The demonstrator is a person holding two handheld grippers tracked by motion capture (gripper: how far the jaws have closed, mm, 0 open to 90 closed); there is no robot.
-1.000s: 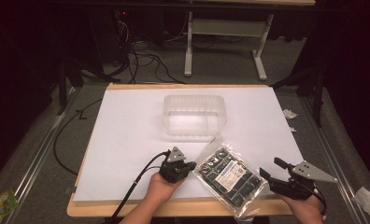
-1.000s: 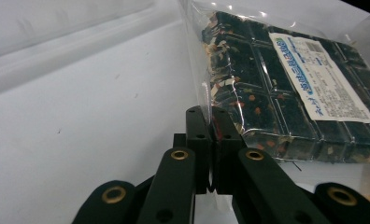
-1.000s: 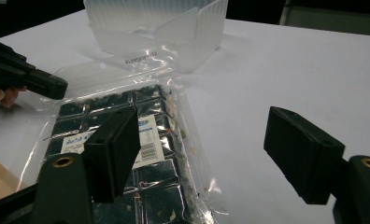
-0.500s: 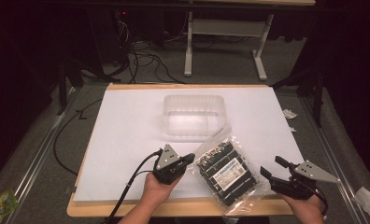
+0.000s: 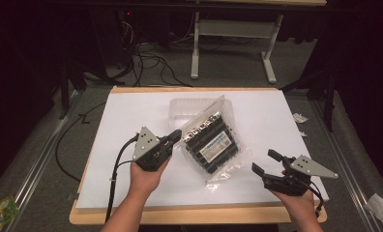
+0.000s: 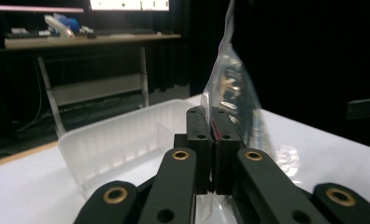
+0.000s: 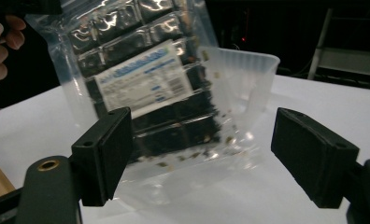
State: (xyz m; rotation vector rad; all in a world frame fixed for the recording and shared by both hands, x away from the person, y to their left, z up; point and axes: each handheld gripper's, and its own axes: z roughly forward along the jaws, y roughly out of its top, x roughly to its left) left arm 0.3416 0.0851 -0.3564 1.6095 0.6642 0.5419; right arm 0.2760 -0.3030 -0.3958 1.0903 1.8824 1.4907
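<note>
Pinching the edge of a clear plastic bag of dark pieces between the closed jaws of our left gripper, we hold it tilted above the white table. Just beyond those jaws stands a translucent plastic tub. Our right gripper has its jaws spread wide, the bag's lower part showing between them, untouched.
</note>
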